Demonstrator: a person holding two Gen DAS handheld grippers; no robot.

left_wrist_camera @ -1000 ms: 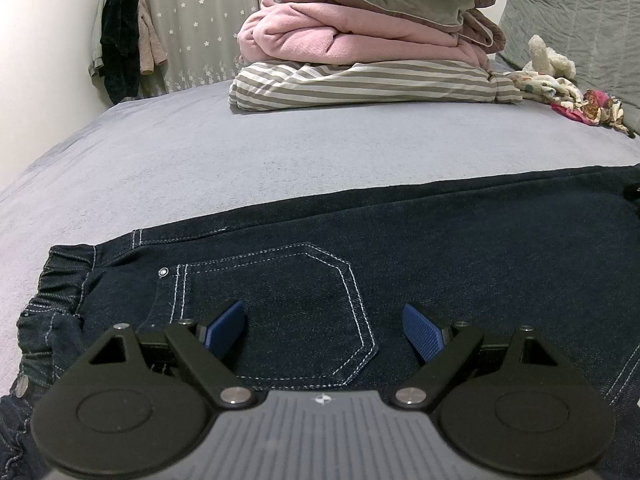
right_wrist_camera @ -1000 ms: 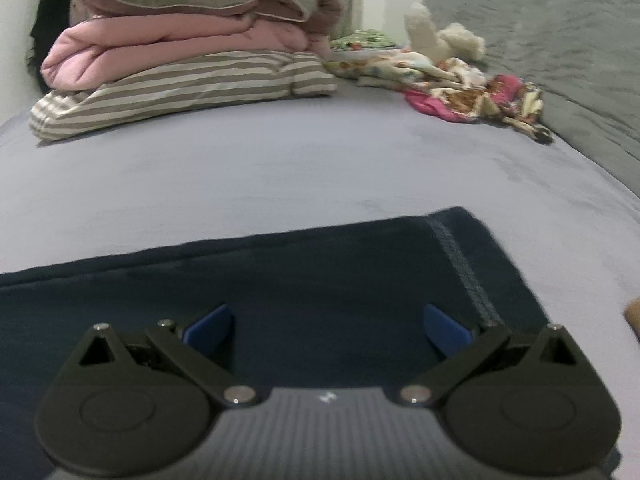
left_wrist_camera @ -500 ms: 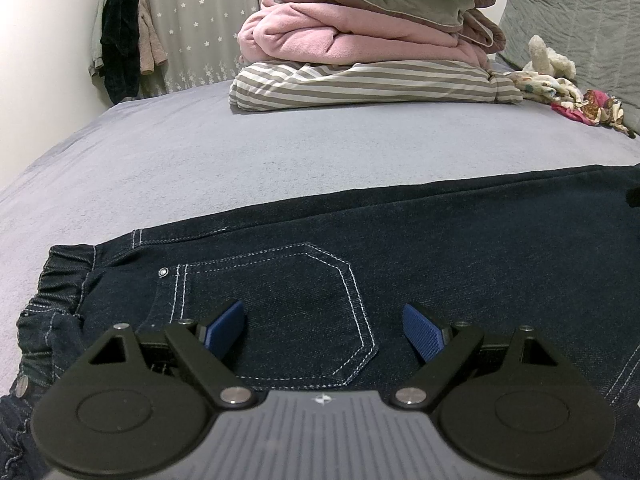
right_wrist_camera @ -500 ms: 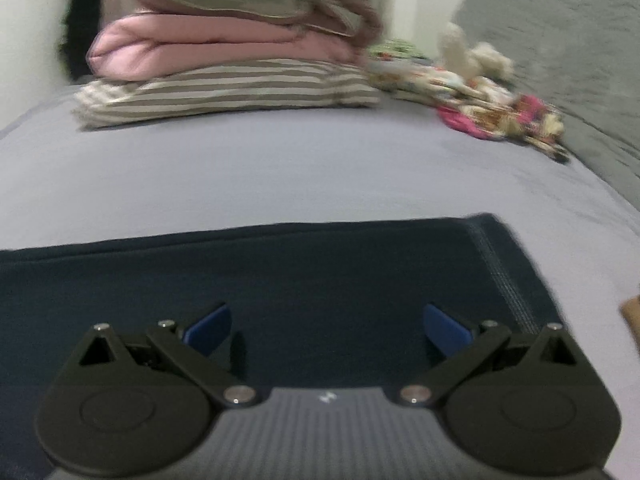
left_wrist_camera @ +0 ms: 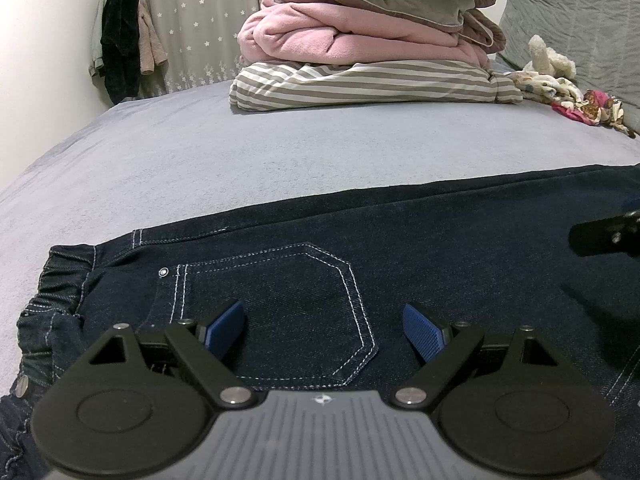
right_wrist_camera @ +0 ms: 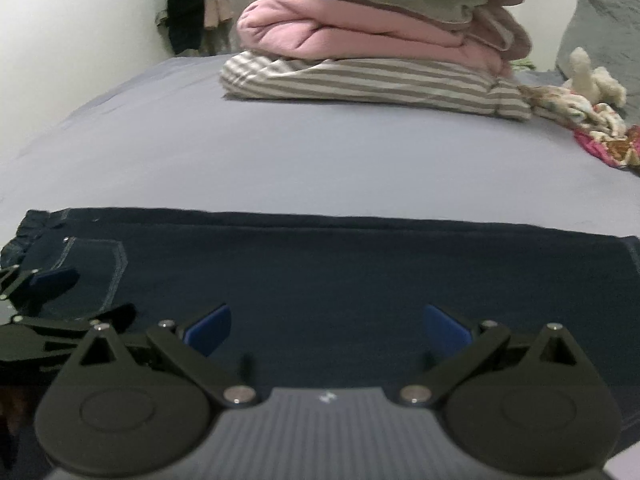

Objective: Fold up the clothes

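Dark blue jeans (left_wrist_camera: 460, 232) lie flat across the grey bed, back pocket (left_wrist_camera: 280, 300) up and elastic waistband (left_wrist_camera: 60, 280) at the left. My left gripper (left_wrist_camera: 324, 328) hovers open over the pocket with nothing between its blue pads. In the right wrist view the same jeans (right_wrist_camera: 360, 264) stretch across the frame, and my right gripper (right_wrist_camera: 328, 328) stands open above the middle of the leg, empty. The left gripper's fingers (right_wrist_camera: 44, 284) show at the left edge of that view. A black part of the right gripper (left_wrist_camera: 604, 236) pokes in at the left wrist view's right edge.
A stack of folded bedding (left_wrist_camera: 372, 40), pink and grey on a striped quilt, sits at the back of the bed (left_wrist_camera: 200, 160). Floral clothes (left_wrist_camera: 576, 100) and a plush toy (left_wrist_camera: 548, 56) lie at the back right. Clothes hang on the far left wall (left_wrist_camera: 120, 48).
My right gripper has swept left along the jeans leg, from the hem end toward the pocket, so the left gripper now shows in its view. The left gripper has stayed still.
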